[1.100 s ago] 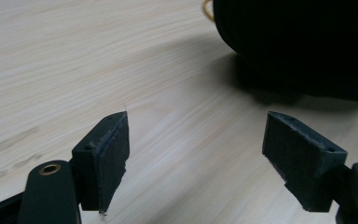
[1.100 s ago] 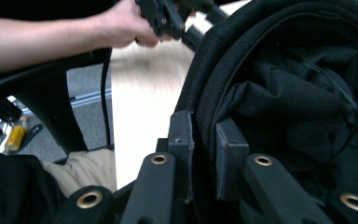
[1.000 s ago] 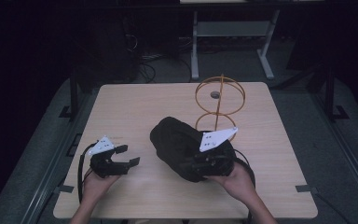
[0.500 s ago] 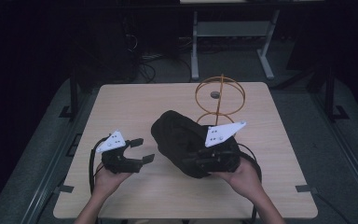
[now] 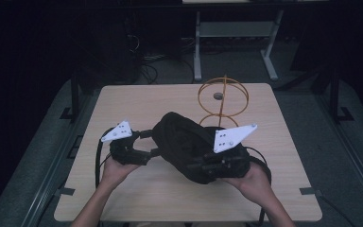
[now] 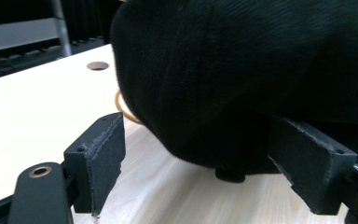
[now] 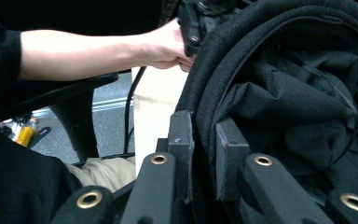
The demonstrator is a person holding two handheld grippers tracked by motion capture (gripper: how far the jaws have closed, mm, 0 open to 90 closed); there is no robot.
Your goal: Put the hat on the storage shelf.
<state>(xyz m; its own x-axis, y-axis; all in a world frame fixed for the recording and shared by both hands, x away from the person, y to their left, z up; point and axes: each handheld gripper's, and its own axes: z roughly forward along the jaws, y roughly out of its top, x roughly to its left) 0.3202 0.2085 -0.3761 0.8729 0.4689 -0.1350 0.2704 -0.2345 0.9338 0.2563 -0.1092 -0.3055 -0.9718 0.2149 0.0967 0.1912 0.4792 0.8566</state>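
We find the right hand-held gripper (image 7: 204, 161) clamped narrow on a fold of the rim of a black fabric bag (image 5: 191, 144), its two pads pinching the cloth edge with the bag's dark interior open beyond them. The left hand-held gripper (image 6: 200, 170) stands wide, one jaw either side of the bag's rounded lower end and touching nothing that we can confirm; the fabric bulges between and above the jaws. In the high view the bag lies near the middle of the table (image 5: 132, 101), between the two hands, with the left hand-held gripper at its left end and the right at its near right side. An orange wire stand (image 5: 223, 97) rises just behind the bag. We judge the step in hand to be a second grip on the bag. To do it well, the left jaws should advance until cloth sits fully between the pads, then close on a single fold, while the right grip holds firm without dragging the bag into the stand.
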